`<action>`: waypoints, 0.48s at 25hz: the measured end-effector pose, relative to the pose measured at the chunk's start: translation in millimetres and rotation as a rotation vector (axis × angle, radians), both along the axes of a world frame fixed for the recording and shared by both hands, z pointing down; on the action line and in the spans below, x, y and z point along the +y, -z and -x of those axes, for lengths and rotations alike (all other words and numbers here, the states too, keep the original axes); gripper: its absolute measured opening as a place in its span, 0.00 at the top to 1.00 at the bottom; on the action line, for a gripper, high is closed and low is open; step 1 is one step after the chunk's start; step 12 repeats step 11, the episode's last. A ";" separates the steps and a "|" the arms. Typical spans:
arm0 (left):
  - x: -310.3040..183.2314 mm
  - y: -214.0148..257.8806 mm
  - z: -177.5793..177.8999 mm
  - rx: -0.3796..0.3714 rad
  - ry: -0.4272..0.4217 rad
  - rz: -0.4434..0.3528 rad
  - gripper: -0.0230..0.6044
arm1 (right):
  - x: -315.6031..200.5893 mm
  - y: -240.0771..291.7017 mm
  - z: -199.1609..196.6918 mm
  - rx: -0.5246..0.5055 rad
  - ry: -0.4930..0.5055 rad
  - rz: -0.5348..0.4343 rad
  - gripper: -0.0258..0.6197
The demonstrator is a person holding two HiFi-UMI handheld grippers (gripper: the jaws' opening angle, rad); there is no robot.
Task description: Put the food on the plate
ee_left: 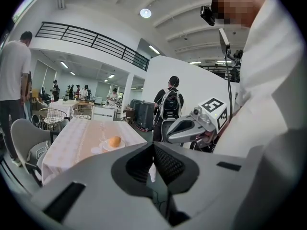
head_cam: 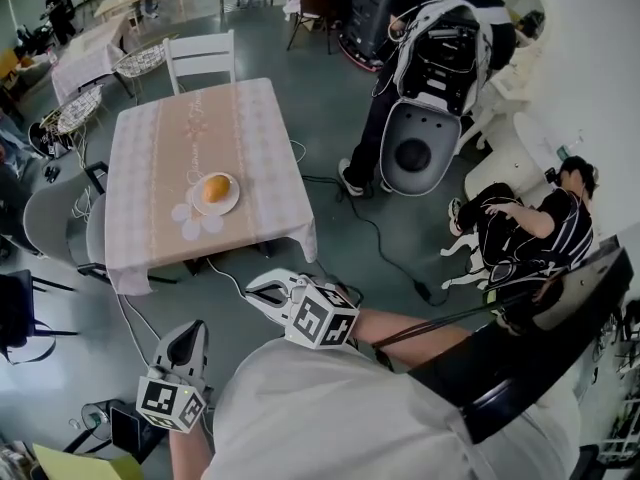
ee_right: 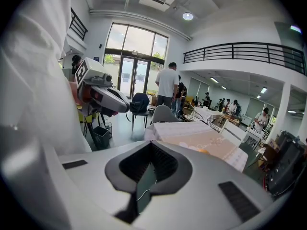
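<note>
Shirt front (head_cam: 340,408) filled the bottom of the head view. Both grippers were held close to it, well apart from the table (head_cam: 150,138).

- Left gripper (head_cam: 189,331): jaws pressed together, nothing between them.
- Right gripper (head_cam: 254,290): same, jaws together and empty.
- Food (head_cam: 216,189): round and orange, already on the plate (head_cam: 233,204) near the table's middle. The task looked done, or not under way.

Risks, as I judge them:
- Cable (head_cam: 372,220) ran across the floor between the person and the table, so a step forward could snag it.
- The food looked round. A bump to the table or a nudge from closed jaws could roll it off the plate.
- Any regrasp would need the jaws opened first. Pushing in shut would only shove the food.
- People stood and sat close by on the right, so a wide swing could hit someone.

Writing:
- Cubes on the grippers carried square black-and-white markers, with no words.
- Faint script showed on the tablecloth, too small to read.
- No brand was legible.
</note>
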State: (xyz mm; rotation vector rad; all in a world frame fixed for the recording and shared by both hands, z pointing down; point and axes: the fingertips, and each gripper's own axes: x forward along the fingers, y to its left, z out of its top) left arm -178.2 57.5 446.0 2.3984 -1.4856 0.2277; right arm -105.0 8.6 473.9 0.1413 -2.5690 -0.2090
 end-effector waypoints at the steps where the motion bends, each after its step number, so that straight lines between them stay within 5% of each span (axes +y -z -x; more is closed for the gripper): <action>1: 0.1 -1.3 -0.1 0.000 0.001 0.002 0.95 | 0.1 -1.1 -0.5 0.000 -0.001 -0.001 0.94; 12: -7.8 0.0 -12.5 0.000 -0.022 0.005 0.95 | -6.2 -0.1 -12.2 -0.002 -0.016 0.001 0.94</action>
